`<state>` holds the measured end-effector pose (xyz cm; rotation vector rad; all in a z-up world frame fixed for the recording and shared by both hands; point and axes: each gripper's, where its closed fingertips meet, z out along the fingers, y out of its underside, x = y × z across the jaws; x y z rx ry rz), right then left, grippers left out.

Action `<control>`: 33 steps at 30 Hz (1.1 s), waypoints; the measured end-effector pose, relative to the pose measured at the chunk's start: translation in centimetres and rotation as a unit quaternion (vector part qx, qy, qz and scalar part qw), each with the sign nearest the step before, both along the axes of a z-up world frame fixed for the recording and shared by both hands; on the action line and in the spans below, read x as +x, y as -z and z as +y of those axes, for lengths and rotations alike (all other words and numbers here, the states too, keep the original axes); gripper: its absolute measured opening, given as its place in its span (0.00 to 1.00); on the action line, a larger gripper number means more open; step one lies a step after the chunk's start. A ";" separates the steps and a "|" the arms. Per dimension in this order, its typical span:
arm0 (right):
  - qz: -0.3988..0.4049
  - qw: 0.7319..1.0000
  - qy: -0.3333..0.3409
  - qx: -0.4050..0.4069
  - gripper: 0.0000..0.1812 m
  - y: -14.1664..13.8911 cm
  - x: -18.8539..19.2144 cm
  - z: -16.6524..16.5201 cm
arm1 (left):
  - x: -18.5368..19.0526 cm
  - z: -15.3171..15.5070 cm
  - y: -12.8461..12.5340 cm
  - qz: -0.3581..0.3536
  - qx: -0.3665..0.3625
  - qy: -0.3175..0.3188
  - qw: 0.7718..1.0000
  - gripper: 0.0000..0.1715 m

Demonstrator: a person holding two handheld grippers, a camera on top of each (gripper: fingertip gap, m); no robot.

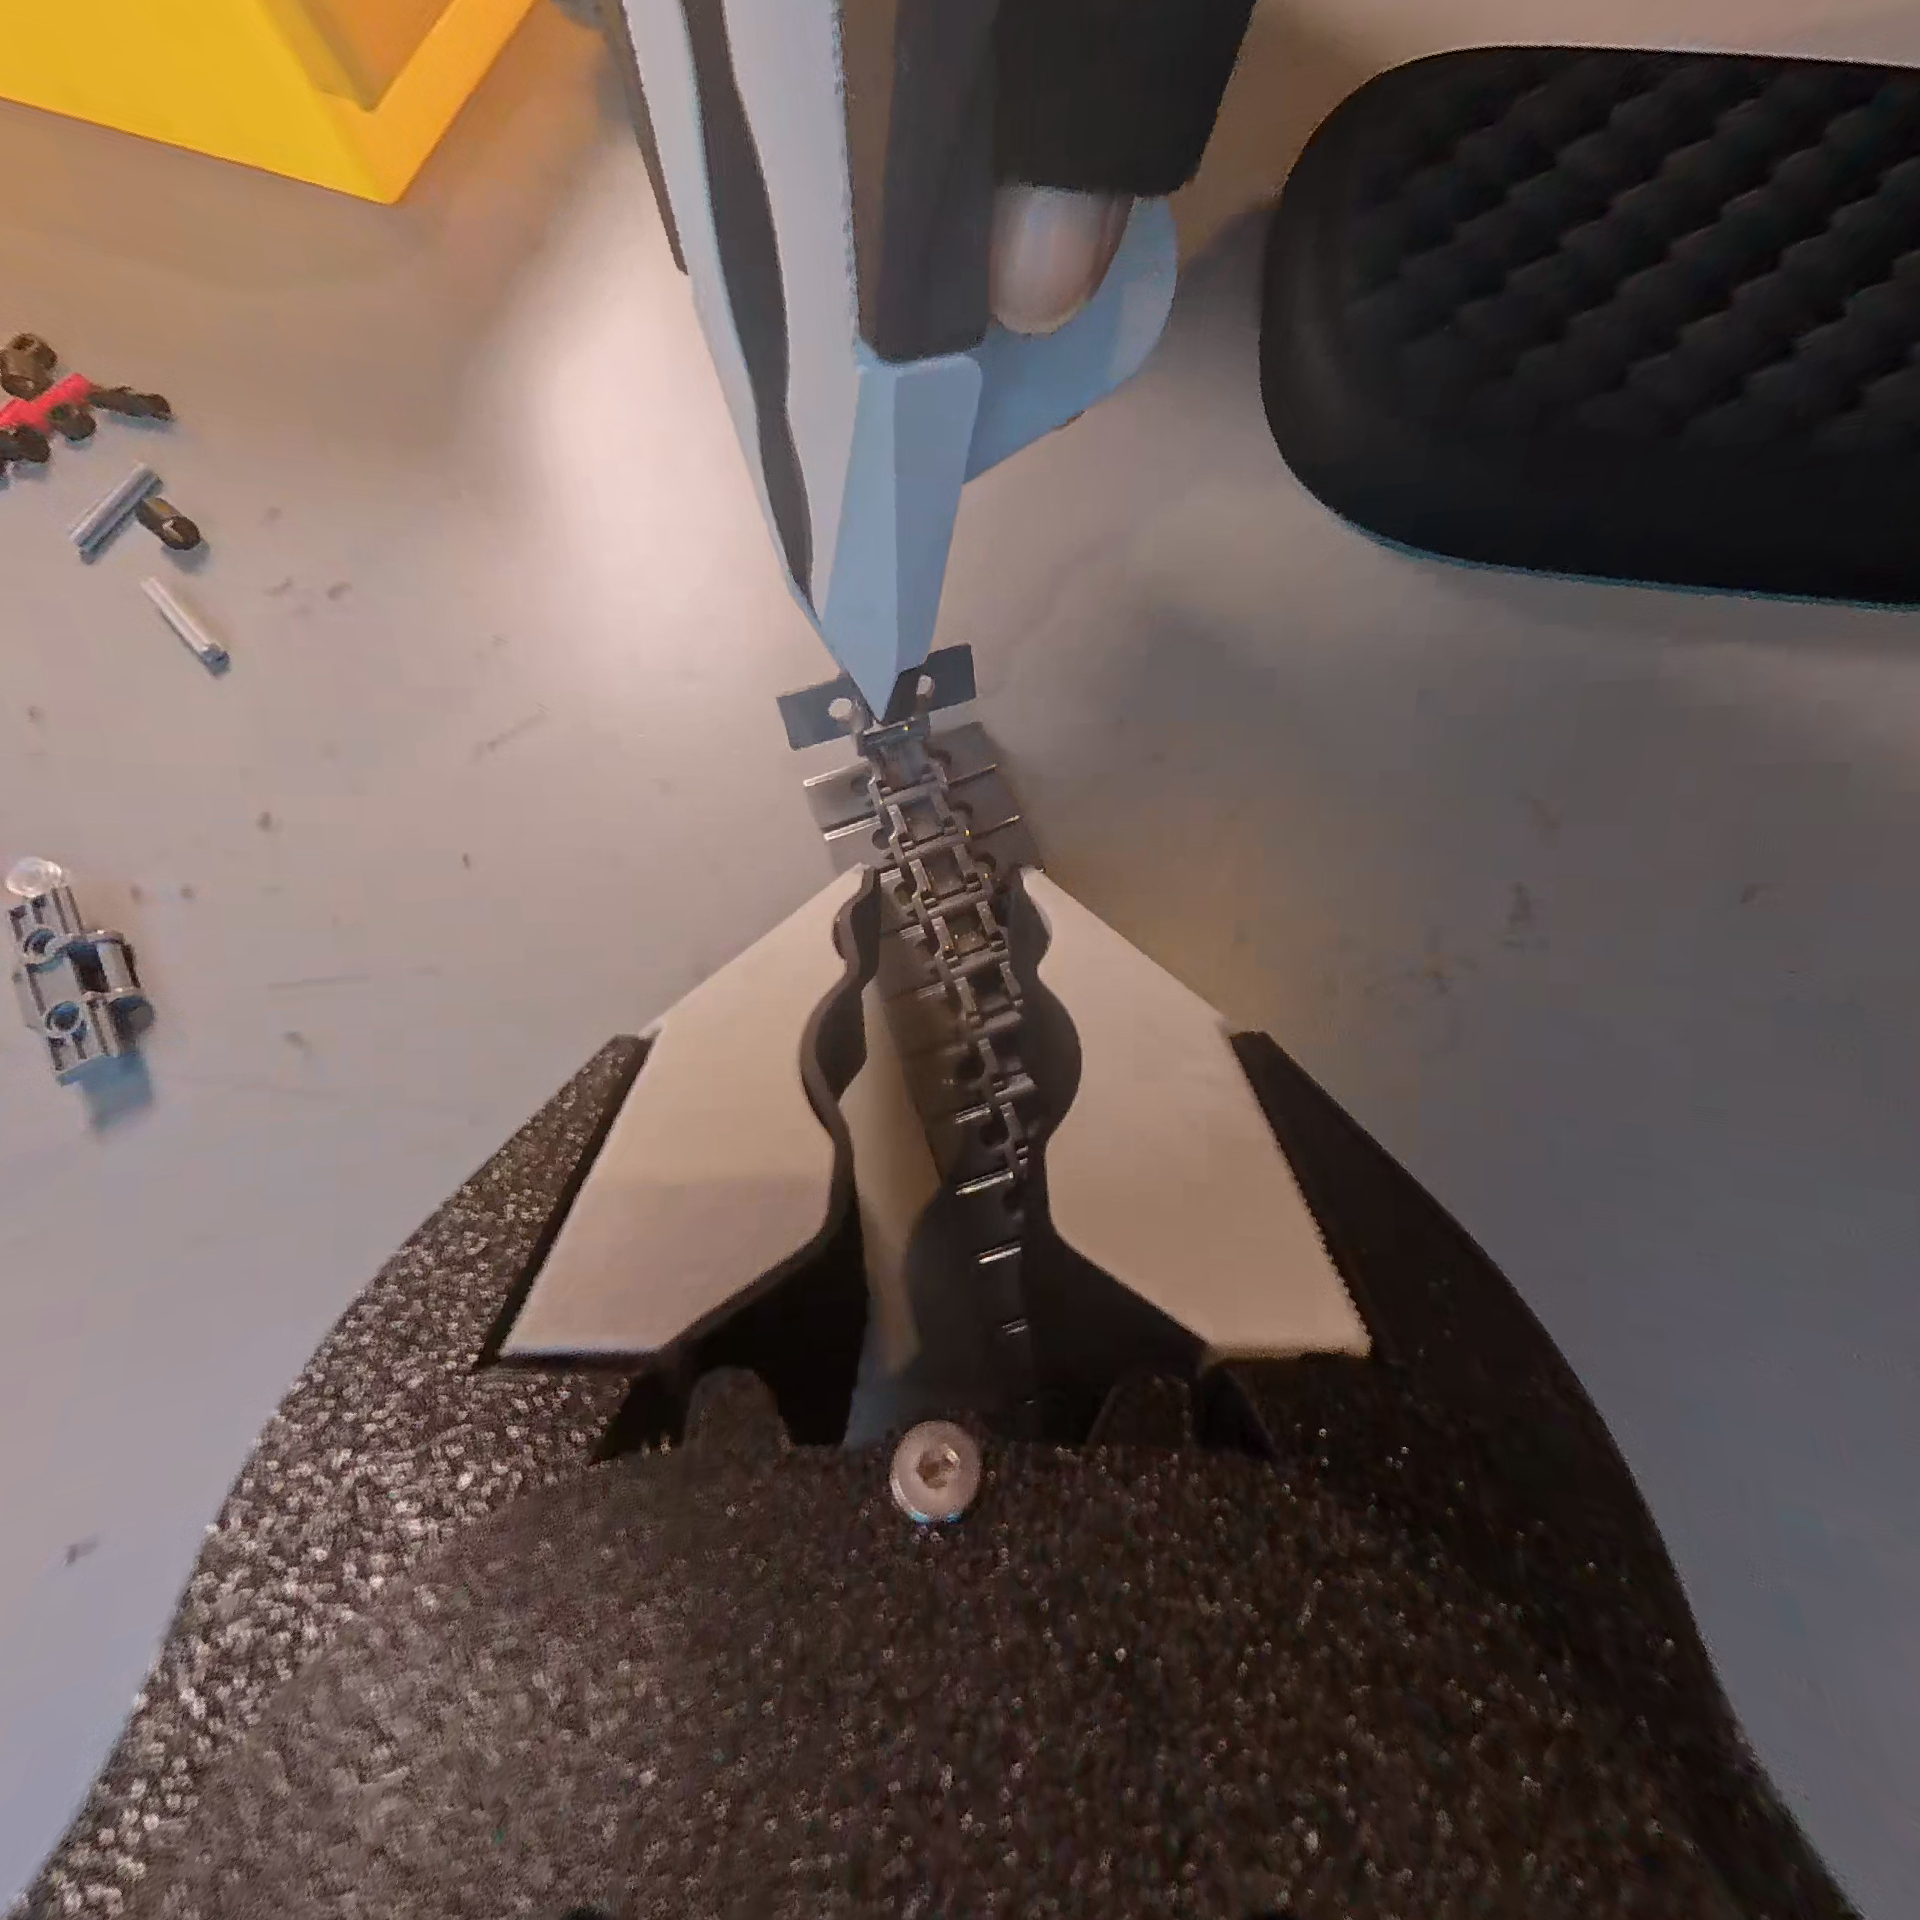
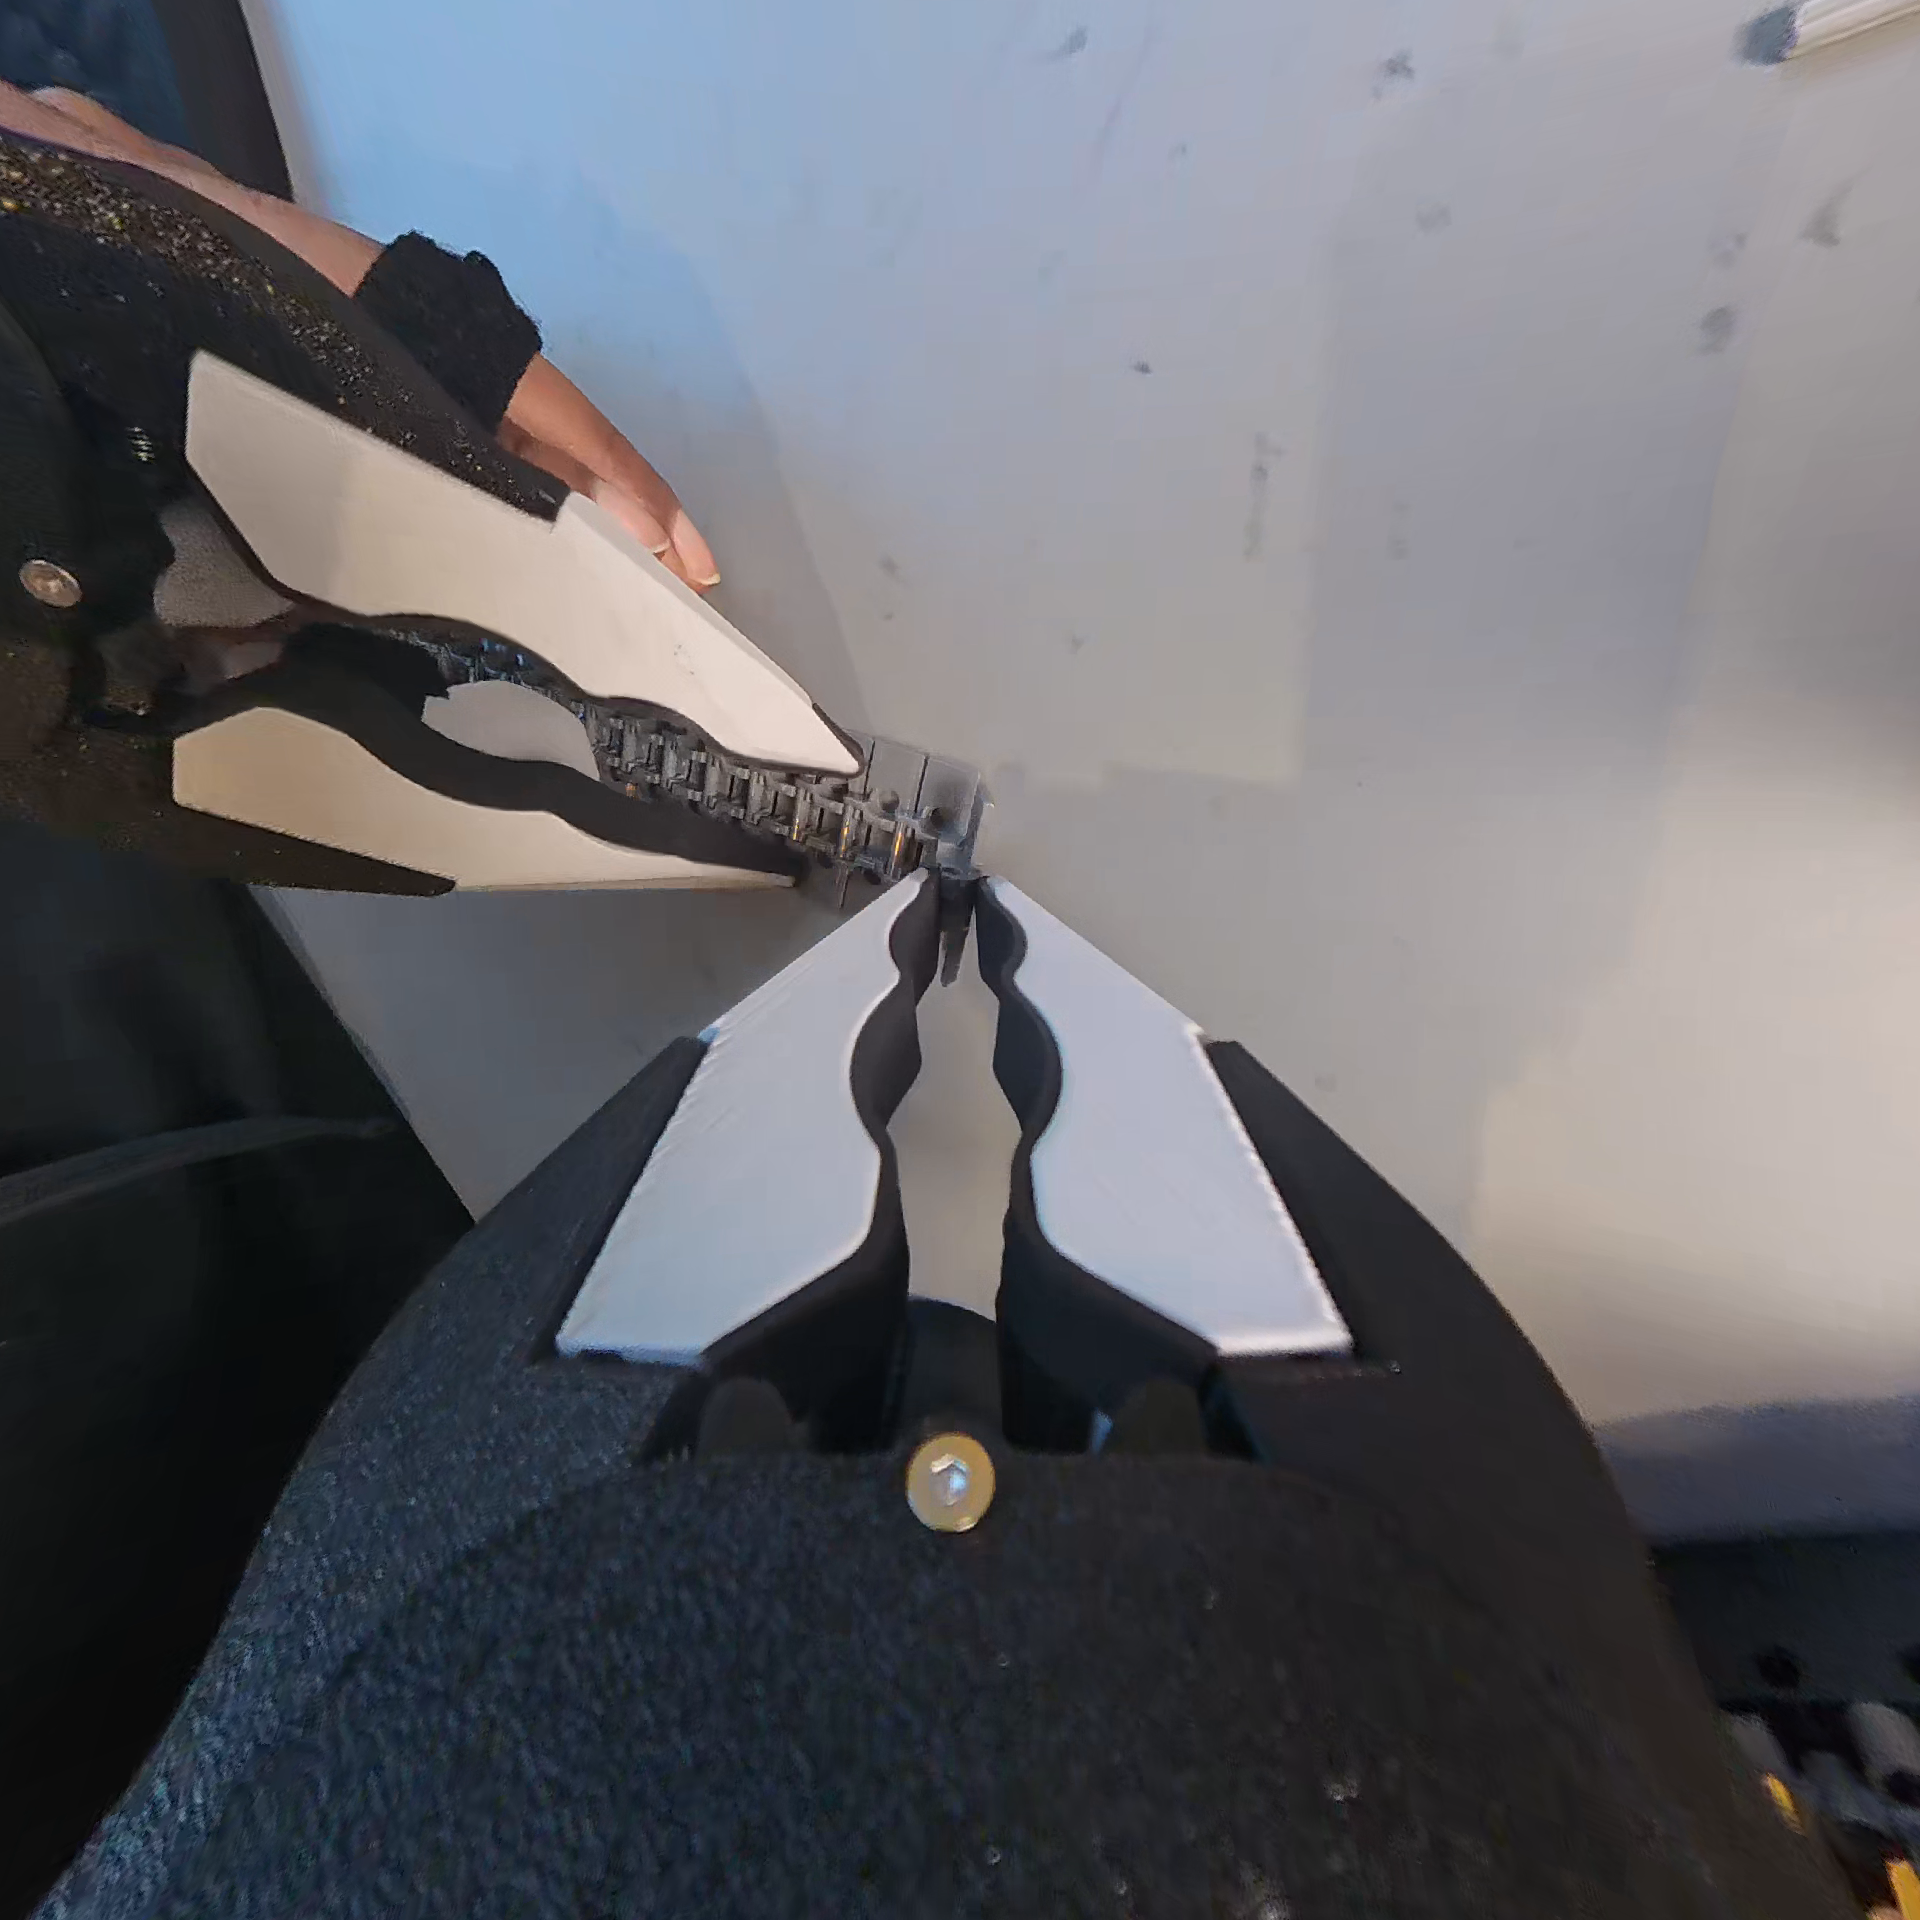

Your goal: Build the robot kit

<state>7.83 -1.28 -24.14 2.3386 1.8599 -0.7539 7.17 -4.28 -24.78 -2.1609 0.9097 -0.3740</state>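
Tread chain (image 1: 940, 914) of dark grey plastic links lies lengthwise between the left tongs (image 1: 940, 883), which are clamped on it above the grey desk (image 1: 1455, 935). At its far end, the right tongs (image 2: 951, 888) pinch the end link, nearly closed. Loose small building parts (image 1: 78, 977) lie far left.

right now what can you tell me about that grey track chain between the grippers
The track chain is a strip of small dark grey plastic links, each with a flat tread plate and open square holes along the middle. It lies lengthwise between the fingers of the left gripper, which is shut on it. Its far end sticks out past the fingertips, just above the grey table, where the right gripper pinches the end link.
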 end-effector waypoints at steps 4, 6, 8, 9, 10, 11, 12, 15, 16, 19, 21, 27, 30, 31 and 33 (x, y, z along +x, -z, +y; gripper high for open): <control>-0.026 0.999 -0.008 0.023 0.03 0.1 0.0 0.1 | 0.0 0.0 0.0 0.002 0.005 -0.007 1.000 0.13; -0.037 0.998 -0.009 0.041 0.03 0.3 0.0 0.1 | 0.1 -0.1 0.0 0.003 0.007 -0.008 1.000 0.12; -0.046 0.997 -0.009 0.059 0.03 0.4 0.0 0.1 | 0.2 -0.1 0.0 0.003 0.007 -0.008 1.000 0.11; -0.050 0.996 -0.011 0.069 0.03 0.4 0.1 0.2 | 0.2 -0.2 0.0 0.003 0.007 -0.008 1.000 0.11; -0.053 0.995 -0.013 0.082 0.03 0.5 0.1 0.2 | 0.2 -0.2 0.0 0.003 0.007 -0.008 1.000 0.11; -0.056 0.994 -0.016 0.095 0.03 0.5 0.1 0.2 | 0.2 -0.2 0.0 0.002 0.007 -0.008 1.000 0.11; -0.057 0.992 -0.020 0.108 0.03 0.5 0.1 0.2 | 0.2 -0.2 0.0 0.001 0.006 -0.008 1.000 0.11; -0.064 0.988 -0.030 0.135 0.03 0.6 0.1 0.2 | 0.2 -0.2 0.0 0.003 0.007 -0.008 1.000 0.11; -0.066 0.986 -0.037 0.146 0.03 0.6 0.1 0.2 | 0.2 -0.2 0.0 0.003 0.007 -0.008 1.000 0.11; -0.068 0.981 -0.050 0.174 0.03 0.8 0.0 0.2 | 0.1 -0.2 0.0 0.005 0.008 -0.009 1.000 0.11; -0.059 0.983 -0.040 0.167 0.03 0.8 0.0 0.3 | 0.1 -0.2 0.0 0.006 0.008 -0.008 1.000 0.11; -0.027 0.991 -0.010 0.133 0.04 0.7 0.0 0.3 | 0.1 -0.3 0.0 0.004 0.010 -0.004 1.000 0.11; 0.008 0.996 0.027 0.083 0.05 0.3 0.1 0.3 | 0.1 -0.4 0.0 0.003 0.010 0.000 1.000 0.10; 0.029 0.996 0.051 0.065 0.10 -0.2 0.0 0.6 | 0.1 -0.4 0.0 0.003 0.011 0.000 1.000 0.10; 0.066 0.994 0.091 0.016 0.17 -1.4 0.1 0.7 | 0.1 -0.4 0.0 0.004 0.012 0.002 1.000 0.10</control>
